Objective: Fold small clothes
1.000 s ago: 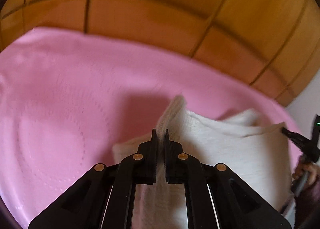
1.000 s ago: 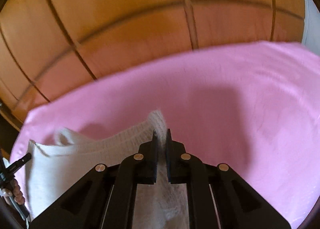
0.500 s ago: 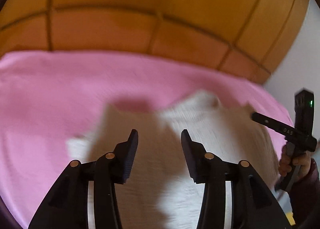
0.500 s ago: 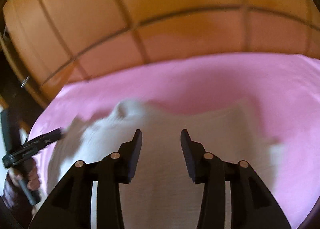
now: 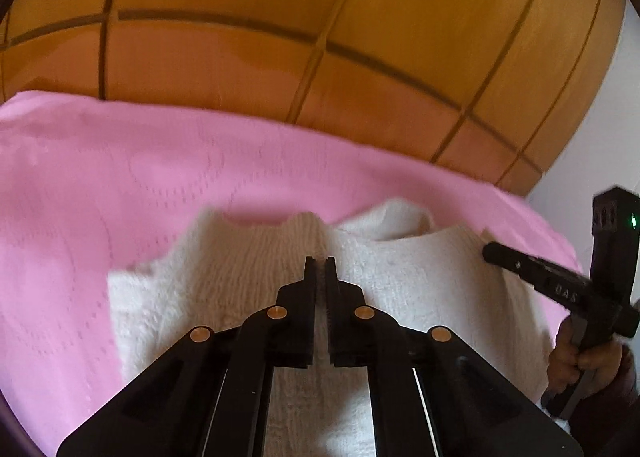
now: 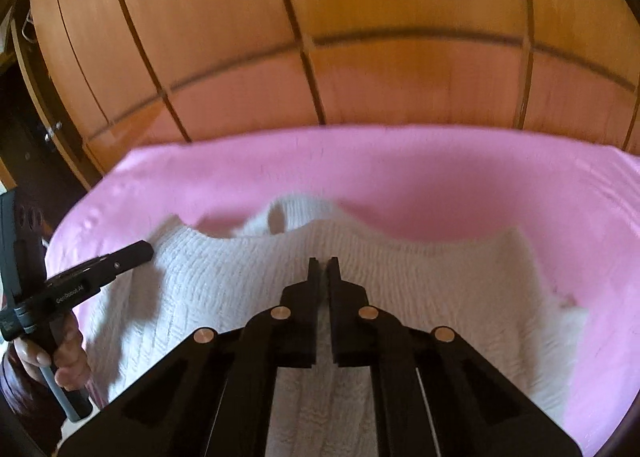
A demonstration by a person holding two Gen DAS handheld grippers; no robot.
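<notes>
A small white knitted garment (image 5: 224,293) lies folded on a pink bedspread (image 5: 120,177); it also shows in the right wrist view (image 6: 420,277). My left gripper (image 5: 319,263) is shut and empty, held just above the garment's middle. My right gripper (image 6: 323,265) is shut and empty too, over the garment. In the left wrist view the right gripper (image 5: 496,253) shows at the garment's right edge. In the right wrist view the left gripper (image 6: 140,251) shows at its left edge.
Wooden wardrobe doors (image 5: 320,37) stand behind the bed, also in the right wrist view (image 6: 360,57). The pink bedspread (image 6: 440,177) stretches beyond the garment. A white wall (image 5: 580,177) is at the far right.
Both grippers held the garment's edge a second ago, then opened and let it drop flat. Now both are shut again, empty, and pulled back above the garment.
</notes>
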